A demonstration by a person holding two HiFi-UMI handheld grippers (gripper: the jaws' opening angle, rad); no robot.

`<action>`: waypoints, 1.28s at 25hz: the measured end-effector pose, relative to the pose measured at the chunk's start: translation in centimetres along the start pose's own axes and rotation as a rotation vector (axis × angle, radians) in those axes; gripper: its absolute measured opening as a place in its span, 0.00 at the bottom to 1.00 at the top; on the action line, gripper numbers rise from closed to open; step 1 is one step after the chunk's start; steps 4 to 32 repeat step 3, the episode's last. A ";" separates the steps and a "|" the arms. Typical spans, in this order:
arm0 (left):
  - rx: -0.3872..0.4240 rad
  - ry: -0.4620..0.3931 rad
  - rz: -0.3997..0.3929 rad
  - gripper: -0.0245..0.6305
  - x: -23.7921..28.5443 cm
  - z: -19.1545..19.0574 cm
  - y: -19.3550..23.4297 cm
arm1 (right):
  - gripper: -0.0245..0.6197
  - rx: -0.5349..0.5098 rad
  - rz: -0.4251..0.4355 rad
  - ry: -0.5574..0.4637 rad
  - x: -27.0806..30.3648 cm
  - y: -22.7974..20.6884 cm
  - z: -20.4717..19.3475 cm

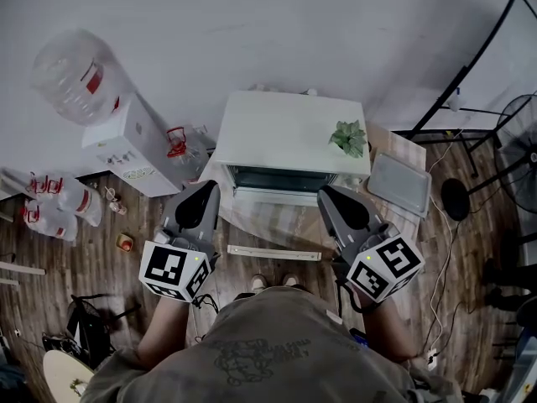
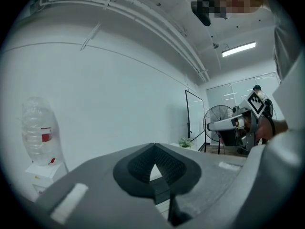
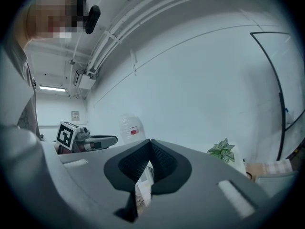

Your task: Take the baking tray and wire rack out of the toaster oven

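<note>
A white toaster oven (image 1: 289, 133) stands on a wooden table (image 1: 277, 225), its dark front opening (image 1: 281, 178) facing me and the door hanging down. A grey rectangular baking tray (image 1: 400, 183) lies on the table to the oven's right. I cannot make out a wire rack. My left gripper (image 1: 210, 188) hovers off the oven's front left corner, my right gripper (image 1: 325, 193) off its front right corner. Both are shut with nothing between the jaws. The left gripper's (image 2: 153, 147) pads meet at the tip, and so do the right gripper's (image 3: 150, 142).
A small green plant (image 1: 348, 137) sits on the oven's top. A white water dispenser (image 1: 126, 145) with a big bottle (image 1: 75, 78) stands to the left, bottle packs (image 1: 59, 200) beside it. A fan (image 1: 520, 141), a black stand (image 1: 470, 82) and floor cables lie to the right.
</note>
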State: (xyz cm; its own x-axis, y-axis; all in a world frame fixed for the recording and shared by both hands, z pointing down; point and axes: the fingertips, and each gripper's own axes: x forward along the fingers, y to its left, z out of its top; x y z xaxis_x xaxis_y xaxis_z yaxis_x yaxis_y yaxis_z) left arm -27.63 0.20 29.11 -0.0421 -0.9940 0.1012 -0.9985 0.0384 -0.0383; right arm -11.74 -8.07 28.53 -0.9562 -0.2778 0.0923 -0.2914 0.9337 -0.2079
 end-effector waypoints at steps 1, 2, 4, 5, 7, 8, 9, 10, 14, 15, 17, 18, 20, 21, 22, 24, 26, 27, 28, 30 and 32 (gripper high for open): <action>0.003 0.005 -0.004 0.04 0.1 -0.1 -0.1 | 0.08 0.001 0.000 -0.001 0.0 0.0 0.1; 0.006 0.012 -0.007 0.04 0.2 -0.2 -0.2 | 0.08 0.002 0.000 -0.001 -0.1 0.0 0.1; 0.009 0.018 -0.011 0.04 0.2 -0.4 -0.2 | 0.08 0.004 0.000 -0.002 -0.1 0.1 0.2; 0.009 0.018 -0.011 0.04 0.2 -0.4 -0.2 | 0.08 0.004 0.000 -0.002 -0.1 0.1 0.2; 0.009 0.018 -0.011 0.04 0.2 -0.4 -0.2 | 0.08 0.004 0.000 -0.002 -0.1 0.1 0.2; 0.009 0.018 -0.011 0.04 0.2 -0.4 -0.2 | 0.08 0.004 0.000 -0.002 -0.1 0.1 0.2; 0.009 0.018 -0.011 0.04 0.2 -0.4 -0.2 | 0.08 0.004 0.000 -0.002 -0.1 0.1 0.2; 0.009 0.018 -0.011 0.04 0.2 -0.4 -0.2 | 0.08 0.004 0.000 -0.002 -0.1 0.1 0.2; 0.009 0.018 -0.011 0.04 0.2 -0.4 -0.2 | 0.08 0.004 0.000 -0.002 -0.1 0.1 0.2; 0.009 0.018 -0.011 0.04 0.2 -0.4 -0.2 | 0.08 0.004 0.000 -0.002 -0.1 0.1 0.2; 0.009 0.018 -0.011 0.04 0.2 -0.4 -0.2 | 0.08 0.004 0.000 -0.002 -0.1 0.1 0.2; 0.009 0.018 -0.011 0.04 0.2 -0.4 -0.2 | 0.08 0.004 0.000 -0.002 -0.1 0.1 0.2; 0.009 0.018 -0.011 0.04 0.2 -0.4 -0.2 | 0.08 0.004 0.000 -0.002 -0.1 0.1 0.2; 0.009 0.018 -0.011 0.04 0.2 -0.4 -0.2 | 0.08 0.004 0.000 -0.002 -0.1 0.1 0.2; 0.009 0.018 -0.011 0.04 0.2 -0.4 -0.2 | 0.08 0.004 0.000 -0.002 -0.1 0.1 0.2; 0.009 0.018 -0.011 0.04 0.2 -0.4 -0.2 | 0.08 0.004 0.000 -0.002 -0.1 0.1 0.2; 0.009 0.018 -0.011 0.04 0.2 -0.4 -0.2 | 0.08 0.004 0.000 -0.002 -0.1 0.1 0.2; 0.009 0.018 -0.011 0.04 0.2 -0.4 -0.2 | 0.08 0.004 0.000 -0.002 -0.1 0.1 0.2; 0.009 0.018 -0.011 0.04 0.2 -0.4 -0.2 | 0.08 0.004 0.000 -0.002 -0.1 0.1 0.2; 0.009 0.018 -0.011 0.04 0.2 -0.4 -0.2 | 0.08 0.004 0.000 -0.002 -0.1 0.1 0.2; 0.009 0.018 -0.011 0.04 0.2 -0.4 -0.2 | 0.08 0.004 0.000 -0.002 -0.1 0.1 0.2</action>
